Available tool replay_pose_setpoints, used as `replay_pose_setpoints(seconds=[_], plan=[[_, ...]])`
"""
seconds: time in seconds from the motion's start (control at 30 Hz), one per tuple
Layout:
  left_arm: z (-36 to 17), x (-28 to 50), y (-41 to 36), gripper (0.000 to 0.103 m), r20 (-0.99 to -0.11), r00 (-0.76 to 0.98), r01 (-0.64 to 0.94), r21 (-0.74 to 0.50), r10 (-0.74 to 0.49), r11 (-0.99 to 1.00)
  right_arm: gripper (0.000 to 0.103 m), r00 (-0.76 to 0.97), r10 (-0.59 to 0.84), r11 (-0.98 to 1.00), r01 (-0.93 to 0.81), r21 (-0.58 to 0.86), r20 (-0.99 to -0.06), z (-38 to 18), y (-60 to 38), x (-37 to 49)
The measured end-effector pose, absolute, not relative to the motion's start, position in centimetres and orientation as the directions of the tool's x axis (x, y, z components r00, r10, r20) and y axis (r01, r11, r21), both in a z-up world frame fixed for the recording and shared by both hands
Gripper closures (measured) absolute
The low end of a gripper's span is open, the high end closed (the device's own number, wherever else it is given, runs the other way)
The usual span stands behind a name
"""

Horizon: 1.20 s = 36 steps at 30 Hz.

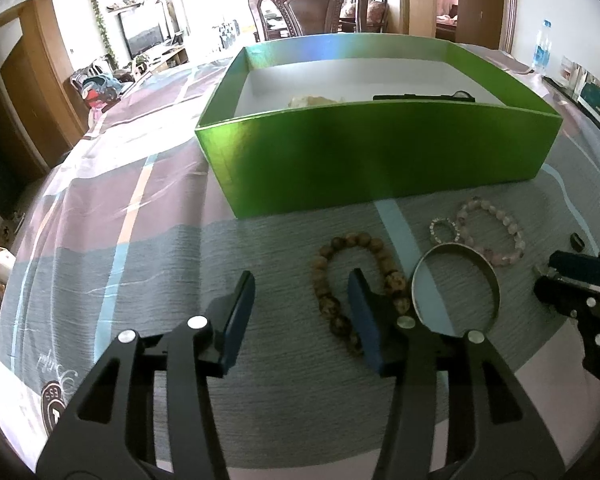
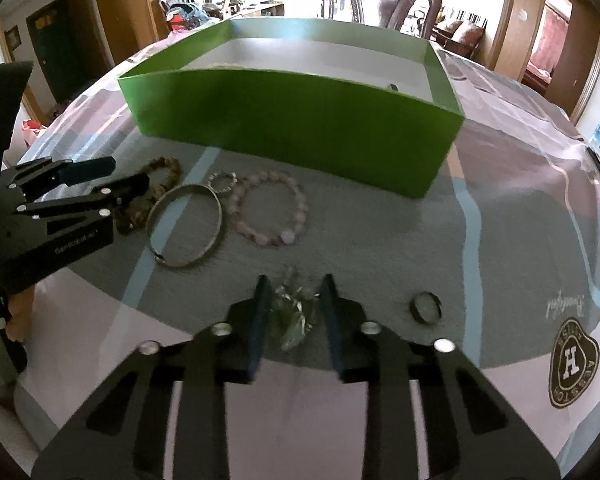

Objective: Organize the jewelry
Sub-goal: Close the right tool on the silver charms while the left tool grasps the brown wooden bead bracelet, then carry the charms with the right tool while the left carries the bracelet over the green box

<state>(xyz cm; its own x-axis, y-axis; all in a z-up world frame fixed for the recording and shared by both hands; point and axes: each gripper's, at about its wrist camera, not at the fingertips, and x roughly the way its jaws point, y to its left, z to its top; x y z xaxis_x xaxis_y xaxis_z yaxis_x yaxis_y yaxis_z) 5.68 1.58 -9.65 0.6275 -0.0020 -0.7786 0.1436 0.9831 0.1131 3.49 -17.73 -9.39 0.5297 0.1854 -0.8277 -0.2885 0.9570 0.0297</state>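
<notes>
Right claw (image 2: 293, 312), low in the centre of its own view, is sitting with its jaws narrowed around a small silvery tangle of jewelry (image 2: 294, 312), though the blur is hiding whether the pads are actually pressing on it. Left claw (image 1: 300, 304), at the bottom of its view, is hanging apart with nothing in it, one finger lying over a brown bead bracelet (image 1: 354, 280) on the desk (image 1: 140, 248). Nearby are lying a metal bangle (image 2: 188, 230), a pink bead bracelet (image 2: 272, 214) and a dark ring (image 2: 425, 307). Gathering pieces into the green box (image 2: 292, 128) at the top seems to be the step; next comes lifting the tangle over its near wall. Lower right, a round badge (image 2: 573, 366) is showing a large "H".
</notes>
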Motion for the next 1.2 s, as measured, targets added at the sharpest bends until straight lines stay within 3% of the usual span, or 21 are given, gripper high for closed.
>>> replay_pose_setpoints(seconds=[0.23, 0.33, 1.2], plan=[[-9.7, 5.4, 1.2, 0.085, -0.782, 0.619, 0.201, 0.076, -0.066, 0.977, 0.085, 0.560, 0.204, 0.958, -0.281, 0.047, -0.803, -9.5, -18.1, 3.6], [-9.7, 5.3, 1.1, 0.092, -0.783, 0.617, 0.215, 0.072, -0.078, 0.974, 0.086, 0.569, 0.204, 0.959, -0.279, 0.046, -0.797, -9.5, -18.0, 3.6], [-9.3, 5.1, 2.2, 0.092, -0.767, 0.637, 0.171, 0.048, -0.074, 0.984, 0.091, 0.598, 0.226, 0.970, -0.209, 0.123, -0.769, -8.9, -20.2, 3.4]])
